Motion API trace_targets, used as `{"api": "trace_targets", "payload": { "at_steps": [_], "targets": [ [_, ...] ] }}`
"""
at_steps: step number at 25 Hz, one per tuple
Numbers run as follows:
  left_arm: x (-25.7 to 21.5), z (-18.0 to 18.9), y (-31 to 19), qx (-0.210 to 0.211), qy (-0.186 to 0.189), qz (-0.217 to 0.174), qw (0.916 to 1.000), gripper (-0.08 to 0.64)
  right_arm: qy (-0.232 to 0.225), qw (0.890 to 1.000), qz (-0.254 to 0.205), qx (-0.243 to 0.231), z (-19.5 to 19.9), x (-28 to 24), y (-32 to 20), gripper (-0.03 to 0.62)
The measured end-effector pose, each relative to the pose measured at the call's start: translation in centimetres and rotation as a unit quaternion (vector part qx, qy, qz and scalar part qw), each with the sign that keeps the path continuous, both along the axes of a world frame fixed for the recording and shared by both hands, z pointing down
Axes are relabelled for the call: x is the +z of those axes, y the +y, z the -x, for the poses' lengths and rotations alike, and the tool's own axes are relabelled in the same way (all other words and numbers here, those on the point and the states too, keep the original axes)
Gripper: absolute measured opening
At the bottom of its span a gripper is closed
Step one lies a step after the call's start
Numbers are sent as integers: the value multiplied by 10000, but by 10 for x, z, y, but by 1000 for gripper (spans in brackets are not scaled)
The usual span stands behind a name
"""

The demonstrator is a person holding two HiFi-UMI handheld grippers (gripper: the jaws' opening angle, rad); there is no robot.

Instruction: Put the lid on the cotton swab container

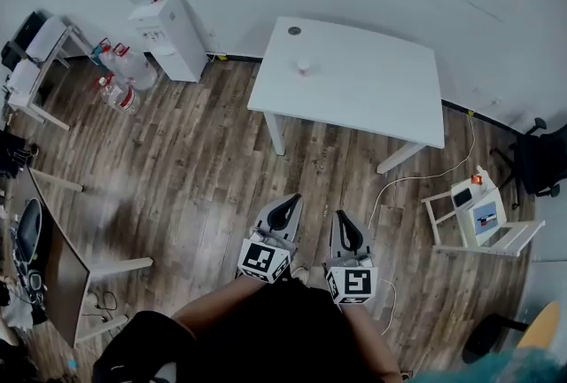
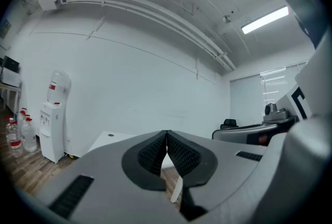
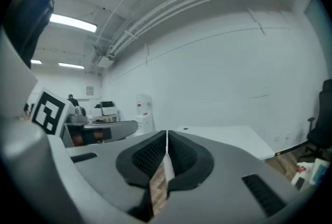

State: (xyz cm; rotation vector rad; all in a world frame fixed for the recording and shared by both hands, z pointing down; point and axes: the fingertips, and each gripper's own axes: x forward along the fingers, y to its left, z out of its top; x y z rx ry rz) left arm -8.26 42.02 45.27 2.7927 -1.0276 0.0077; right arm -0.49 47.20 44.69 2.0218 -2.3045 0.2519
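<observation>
Left tongs (image 1: 287,204) and right tongs (image 1: 342,220) both clenched on nothing; cotton swab container (image 1: 304,66) well apart from them, on the tabletop (image 1: 381,97).
Tongs are side by side over the wood floor (image 1: 195,168), pads pressed together in both gripper views. The container stands upright in the tabletop's left half. A small grey disc (image 1: 294,30) lies near the far-left corner, apart from the container. Water dispenser (image 1: 164,27) is against the wall, left of the tabletop.
</observation>
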Motion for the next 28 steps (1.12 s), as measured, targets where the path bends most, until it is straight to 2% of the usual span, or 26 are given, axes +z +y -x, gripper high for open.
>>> {"api": "trace_targets", "payload": {
  "at_steps": [3,7,16,22,28],
  "targets": [
    [3,-13,-36,76,94,101,9999,12,95,9993,70,348,-20,2,-43,33],
    [-1,-22,-92,133,137,29,9998,12,65,9997,110,194,-25,2,-112,34],
    [17,16,-225,125,-58,202,9997,12,212,9994,148,220,-20,-16,-255,32],
    [19,20,-291,129,27,203,9997,12,346,9984,309,320,-17,-9,-307,33],
    [20,21,-322,175,85,228,9996,12,355,9977,394,426,-15,-5,-335,32]
  ]
}}
